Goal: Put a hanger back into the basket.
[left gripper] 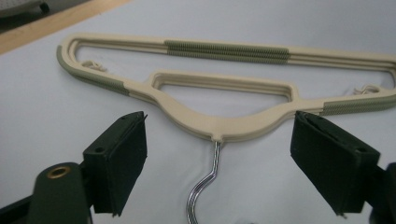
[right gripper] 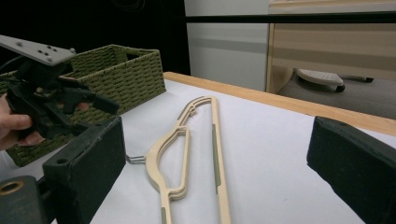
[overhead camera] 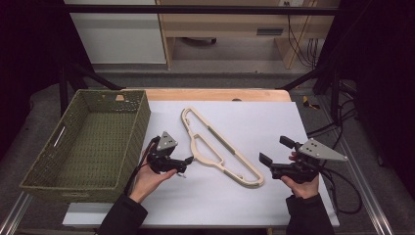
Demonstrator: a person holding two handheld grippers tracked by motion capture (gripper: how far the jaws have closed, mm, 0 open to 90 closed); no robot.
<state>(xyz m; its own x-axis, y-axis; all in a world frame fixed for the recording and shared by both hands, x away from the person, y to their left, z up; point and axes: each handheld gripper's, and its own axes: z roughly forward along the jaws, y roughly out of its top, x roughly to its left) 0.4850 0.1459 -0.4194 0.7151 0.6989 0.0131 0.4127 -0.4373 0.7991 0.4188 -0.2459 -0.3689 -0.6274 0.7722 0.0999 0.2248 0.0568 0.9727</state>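
Beige plastic hanger (left gripper: 219,126), rigid and light: grip its metal hook (left gripper: 205,186), at 6 o'clock between wide-open left gripper (left gripper: 217,158) jaws.

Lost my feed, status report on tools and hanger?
Left tool open, straddling hook, not gripping. Right tool open, idle. Hanger flat on table. Nothing in the way.

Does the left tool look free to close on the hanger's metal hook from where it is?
Probably yes: the left tool is open, with the hook lying between its jaws on bare tabletop, nothing in between.
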